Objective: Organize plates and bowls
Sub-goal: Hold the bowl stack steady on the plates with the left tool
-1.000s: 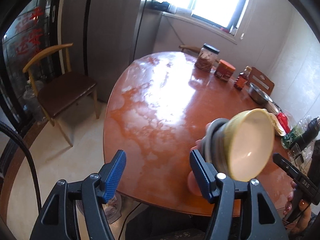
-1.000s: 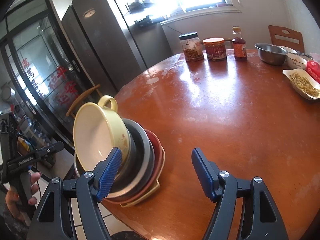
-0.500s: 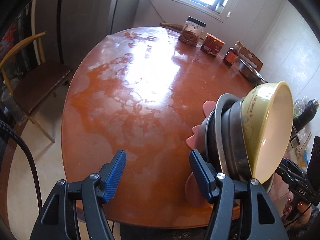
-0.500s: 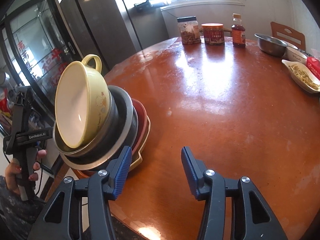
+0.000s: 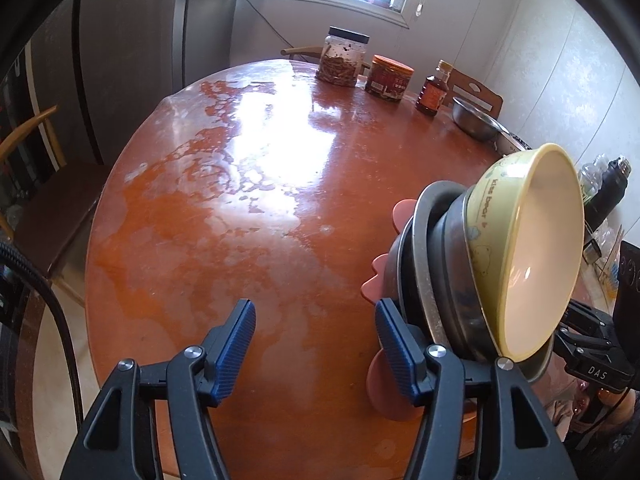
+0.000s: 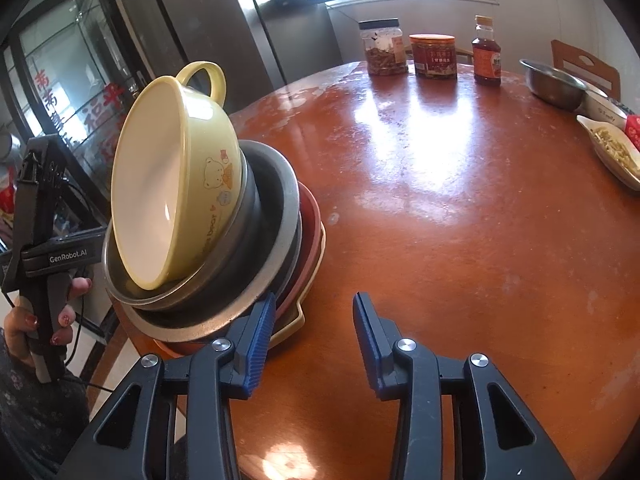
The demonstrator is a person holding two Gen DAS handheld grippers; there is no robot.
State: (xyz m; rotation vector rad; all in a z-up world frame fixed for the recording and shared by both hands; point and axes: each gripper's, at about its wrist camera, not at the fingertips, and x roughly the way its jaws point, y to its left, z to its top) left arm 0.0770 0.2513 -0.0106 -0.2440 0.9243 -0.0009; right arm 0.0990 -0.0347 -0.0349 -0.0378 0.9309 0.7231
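Left claw (image 5: 314,354): jaws set wide, nothing between the blue pads. Right claw (image 6: 314,344): jaws likewise wide apart and empty. Both claws hover above the near part of the round orange-brown tabletop (image 5: 248,208).

The stack of dishes (image 6: 224,264) stands at the near edge of the tabletop, tipped steeply so that its open sides face away from the table centre. In the left wrist view it lies directly beyond and to the right of the left claw's right finger (image 5: 398,350); whether that finger touches the stack cannot be determined. In the right wrist view the stack lies to the left of the right claw, with the left finger (image 6: 258,350) overlapping its lower rim (contact cannot be confirmed).

Stack order, from the top:
- yellow bowl (image 6: 176,204) with a loop handle and a bear print, cream inside;
- two metal bowls (image 6: 256,248), nested;
- reddish plates (image 6: 310,224) beneath, with a pale yellow rim showing at the bottom.

Far beyond both claws, along the opposite edge of the tabletop: a clear jar (image 5: 342,60) with a black lid, a red-lidded tub (image 5: 388,78), a brown bottle (image 5: 434,90) and a steel bowl (image 5: 476,120). To the far right of the right claw sits a white dish of food (image 6: 612,150).
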